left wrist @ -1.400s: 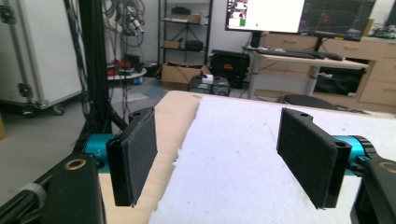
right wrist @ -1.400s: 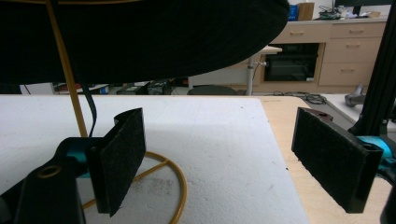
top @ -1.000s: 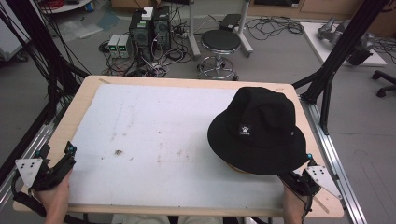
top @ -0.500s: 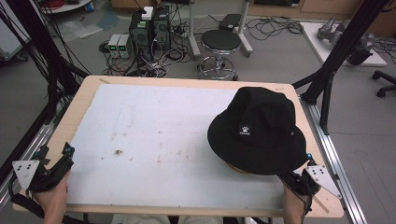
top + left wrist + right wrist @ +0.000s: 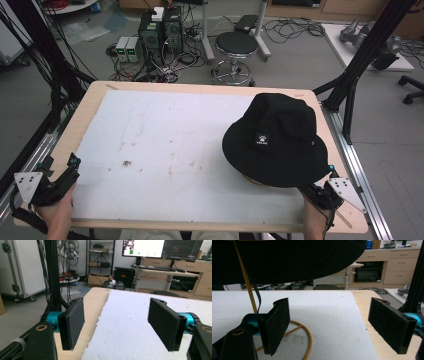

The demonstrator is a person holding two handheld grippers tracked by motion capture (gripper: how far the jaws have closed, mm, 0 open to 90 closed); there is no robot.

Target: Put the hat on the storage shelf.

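A black bucket hat [image 5: 276,140] with a small white logo sits raised on a thin gold wire stand [image 5: 295,335] at the right of the white foam board [image 5: 170,150]. From below, the right gripper view has the hat's brim [image 5: 287,262] overhead and the stand's ring base on the foam. My right gripper [image 5: 337,327] is open, low at the front right, just under the brim's near edge [image 5: 320,192]. My left gripper [image 5: 120,325] is open at the board's front left corner [image 5: 62,177], holding nothing.
The foam board lies on a wooden table [image 5: 85,107] edged by metal rails. Black frame posts [image 5: 360,60] rise at both sides. Beyond the far edge stand a stool [image 5: 235,47], computer boxes [image 5: 160,27] and loose cables on the floor.
Both grippers have stayed near the front corners, shifting only slightly. The hat has not moved.
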